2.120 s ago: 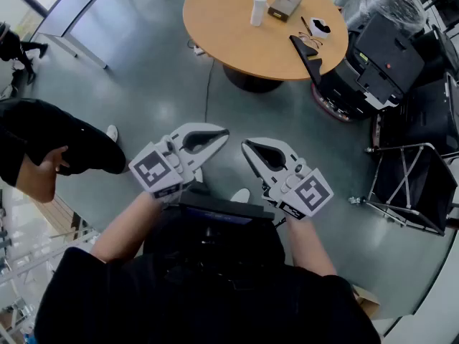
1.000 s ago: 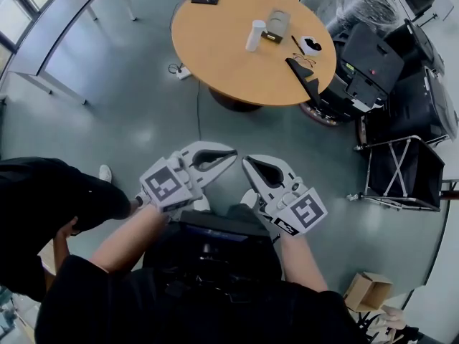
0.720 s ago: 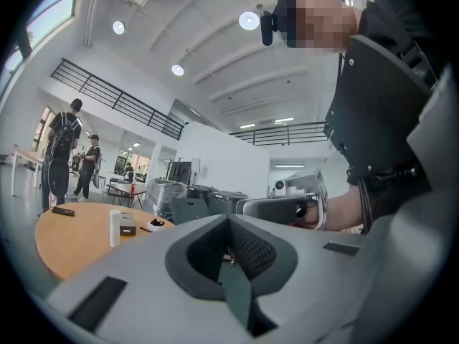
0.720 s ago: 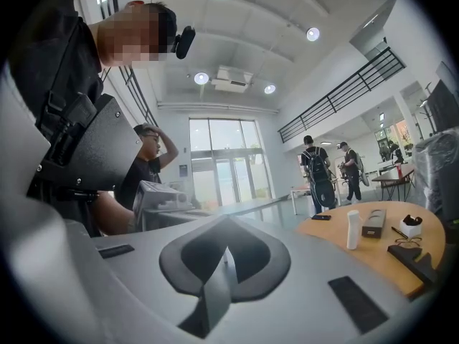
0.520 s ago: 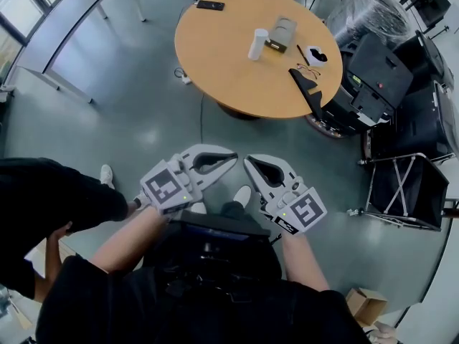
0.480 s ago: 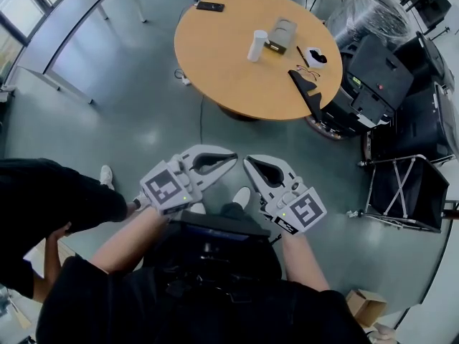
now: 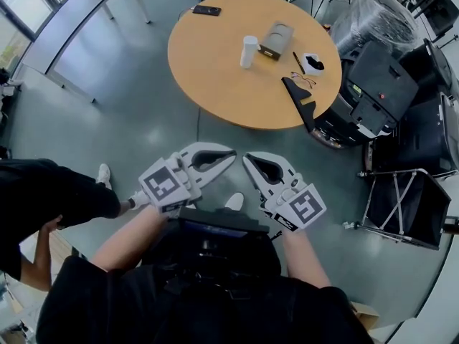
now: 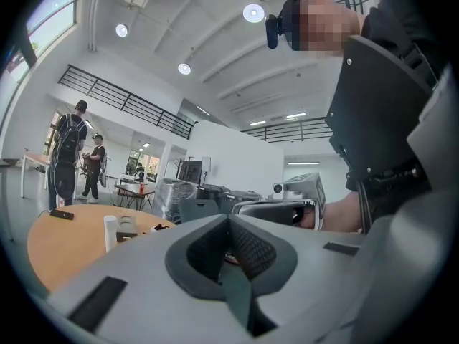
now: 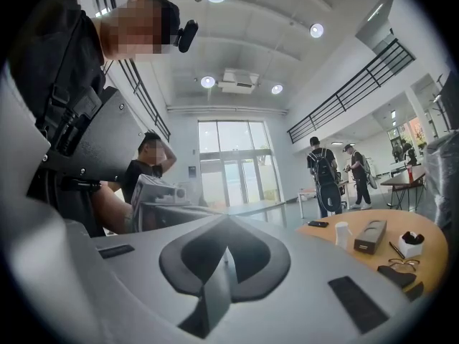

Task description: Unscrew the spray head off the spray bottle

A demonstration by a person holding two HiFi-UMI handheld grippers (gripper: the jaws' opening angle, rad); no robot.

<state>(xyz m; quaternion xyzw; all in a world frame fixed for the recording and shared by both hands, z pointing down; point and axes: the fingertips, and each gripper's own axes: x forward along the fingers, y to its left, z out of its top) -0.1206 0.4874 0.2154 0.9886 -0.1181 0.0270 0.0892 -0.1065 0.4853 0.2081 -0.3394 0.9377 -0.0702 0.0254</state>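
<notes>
Orange-brown wood, round top: that's the bench (image 7: 215, 84), and everything here is placed off it. The small white cylinder standing upright near the middle of the bench, towards its far side, is what I take to be the spray bottle (image 7: 249, 51). It's too small to make out the spray head. A flat grey box (image 7: 275, 40) sits just beside it.

Neither gripper is anywhere near the bench. The left gripper (image 7: 231, 152) and right gripper (image 7: 245, 159) are both held out level over the grey floor (image 7: 143, 120), well short of the bench's near edge, with their tips angled in towards each other and almost meeting. Both sets of fingers (image 8: 251, 253) are pressed fully together with nothing between them, which each gripper's own view shows clearly.

What matters for the next move:
- The bottle is straight ahead, across the near edge of the bench, and well apart from both hands.
- Its long axis is vertical, so I'd guess one hand clamps the body from the side and the other takes the head.
- Neither hand looks meaningfully closer. The left gripper view has the bottle off to its left and the right gripper view has it off to its right, so neither is aimed at it.
- Both pairs of fingers need to open before anything can be gripped.
</notes>
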